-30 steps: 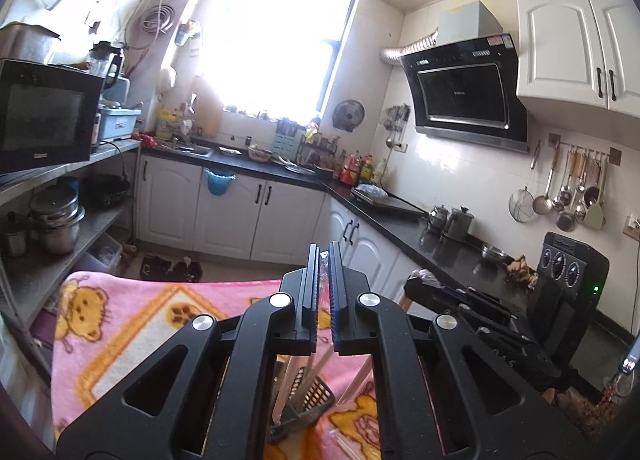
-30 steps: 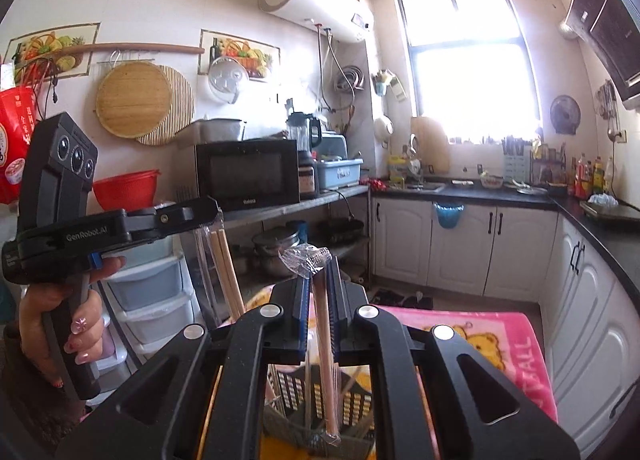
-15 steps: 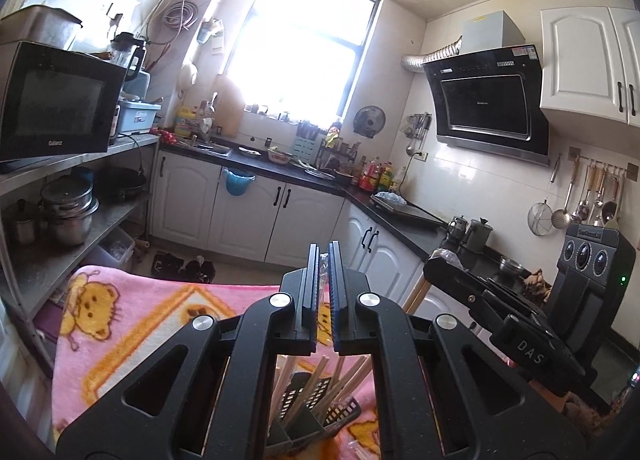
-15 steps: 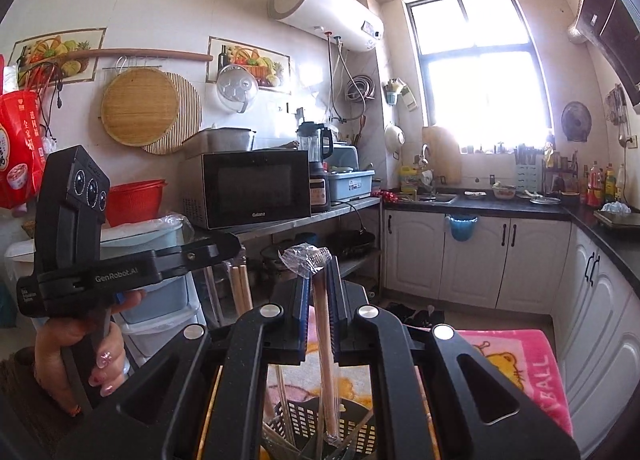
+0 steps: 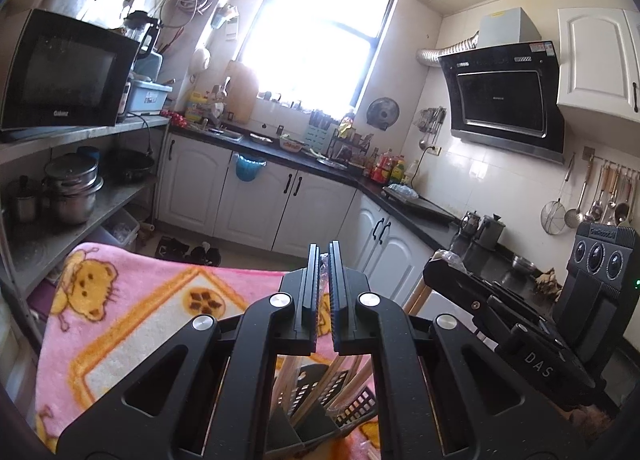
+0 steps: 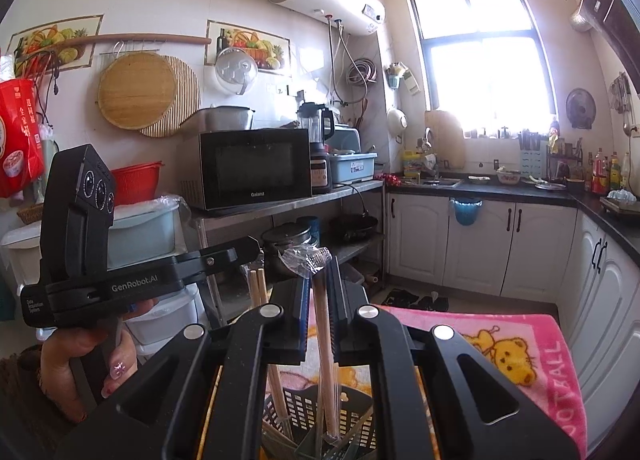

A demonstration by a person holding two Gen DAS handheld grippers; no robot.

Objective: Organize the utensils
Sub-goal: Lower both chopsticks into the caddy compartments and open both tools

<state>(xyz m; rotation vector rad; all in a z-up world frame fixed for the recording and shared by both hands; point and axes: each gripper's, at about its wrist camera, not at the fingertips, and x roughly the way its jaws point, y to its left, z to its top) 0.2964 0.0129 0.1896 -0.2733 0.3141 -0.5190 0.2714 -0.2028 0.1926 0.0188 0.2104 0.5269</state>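
Right gripper [image 6: 319, 292]: clenched on a pair of chopsticks in a clear plastic sleeve [image 6: 325, 344], held upright, lower end down inside the basket
Left gripper [image 5: 324, 292]: jaws nearly together with a scrap of clear wrapper in the narrow gap; in the right wrist view it [image 6: 244, 250] held two bare chopsticks [image 6: 256, 288] pointing down
Utensil basket [image 6: 298, 406]: dark slotted plastic, directly below both grippers, several wooden chopsticks leaning in it [image 5: 320, 392]
Pink cartoon blanket [image 5: 120, 324]: spread under the basket
Left hand [image 6: 86, 364]: wrapped round the left tool's handle
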